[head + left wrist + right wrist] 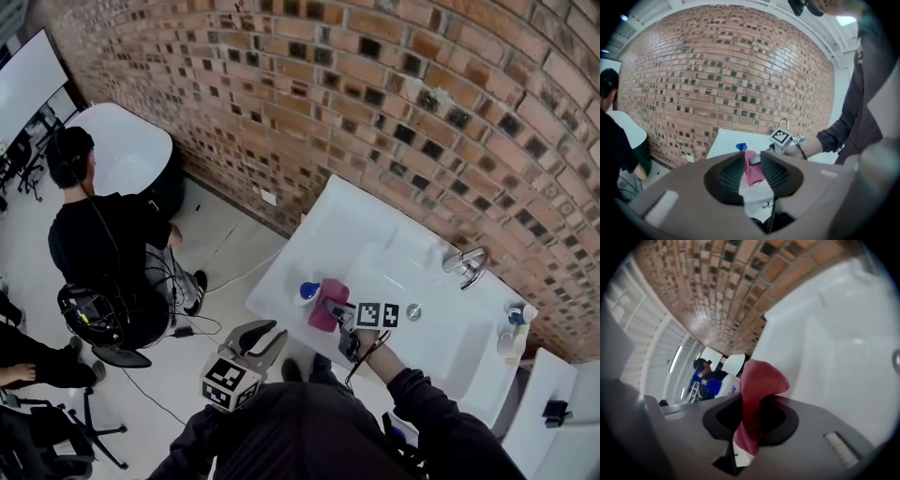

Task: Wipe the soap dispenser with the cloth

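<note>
Nearest me, my left gripper (267,336) hangs off the sink's (361,220) front edge, at the cloth's 7 o'clock. Its jaws are apart with nothing between them. My right gripper (336,307) is clamped on the pink cloth (326,292) over the sink's left front corner. The blue-topped soap dispenser (307,293) stands at the cloth's 9 o'clock, just beside it; contact cannot be confirmed. The tap (469,265) lies at 3 o'clock, well apart.
</note>
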